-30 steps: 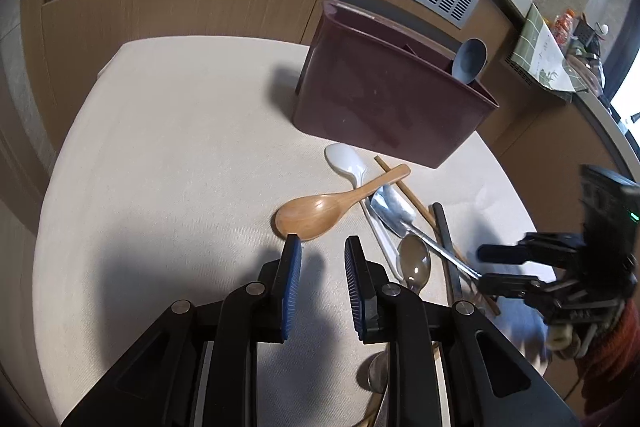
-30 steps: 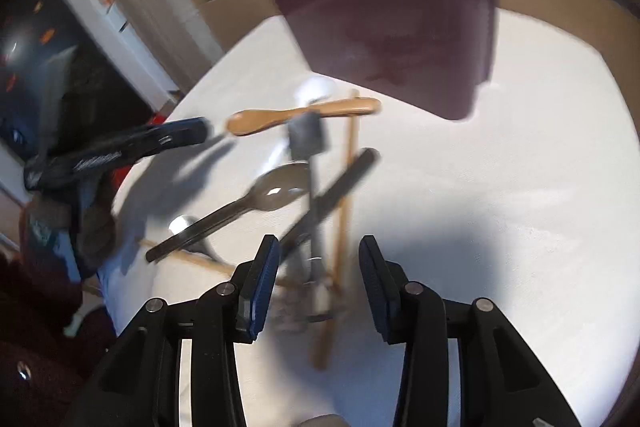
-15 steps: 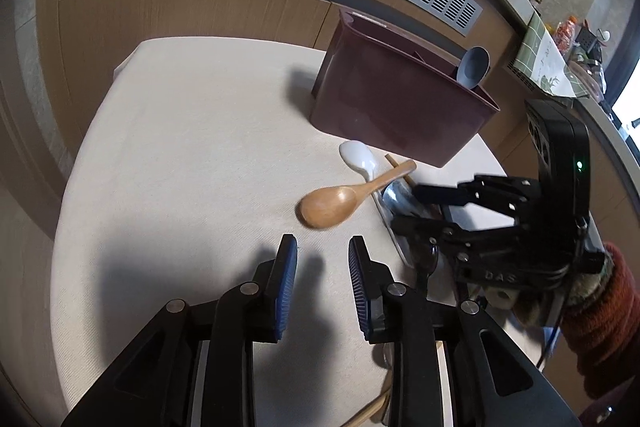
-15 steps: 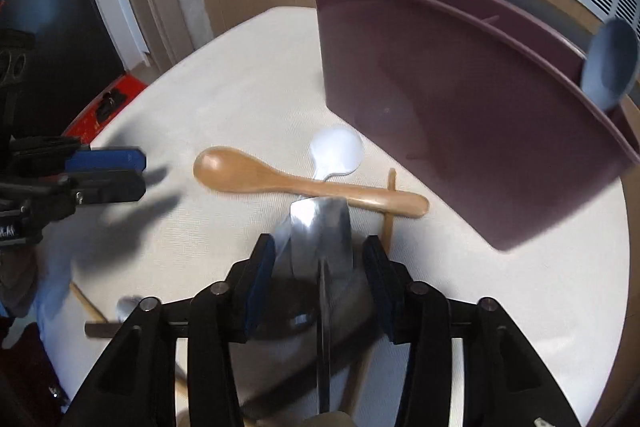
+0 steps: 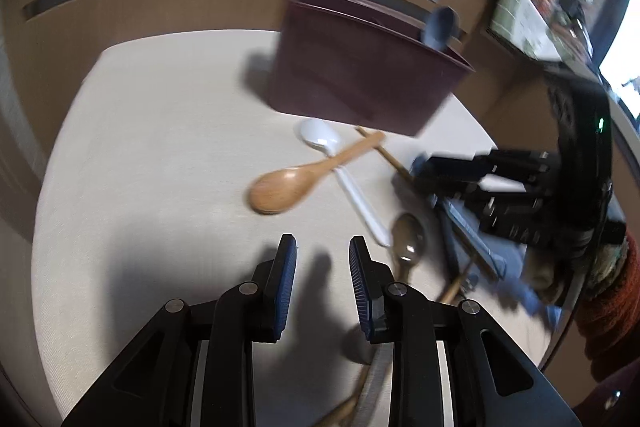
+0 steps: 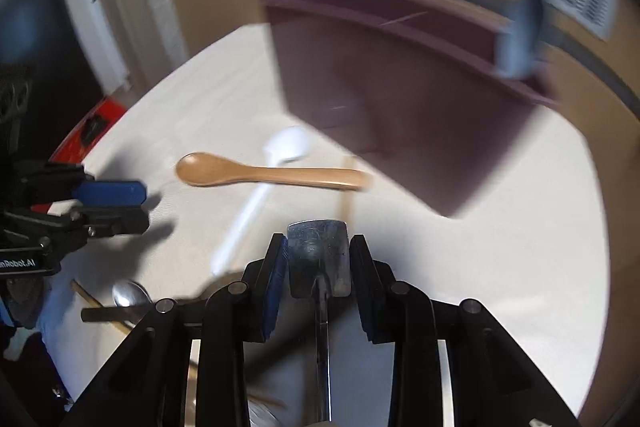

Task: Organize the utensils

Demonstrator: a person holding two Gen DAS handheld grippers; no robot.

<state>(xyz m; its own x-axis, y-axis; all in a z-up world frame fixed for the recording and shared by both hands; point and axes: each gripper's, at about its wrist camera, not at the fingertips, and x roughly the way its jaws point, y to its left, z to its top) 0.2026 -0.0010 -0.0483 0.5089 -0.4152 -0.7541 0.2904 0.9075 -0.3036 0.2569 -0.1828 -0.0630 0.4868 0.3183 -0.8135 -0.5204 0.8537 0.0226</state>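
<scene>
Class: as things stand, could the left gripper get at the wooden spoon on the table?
Probably yes: the left gripper is open and empty, and the wooden spoon lies uncovered just ahead, across the white spoon.

Cloth-covered worktop with loose utensils

The pale worktop (image 5: 140, 155) carried a maroon utensil caddy (image 5: 360, 79) at its far side. Before the caddy a wooden spoon (image 5: 304, 175) lay across a white plastic spoon (image 5: 344, 179) and a chopstick (image 5: 384, 153); a metal spoon (image 5: 408, 239) lay nearer, beside the white spoon's handle.
</scene>
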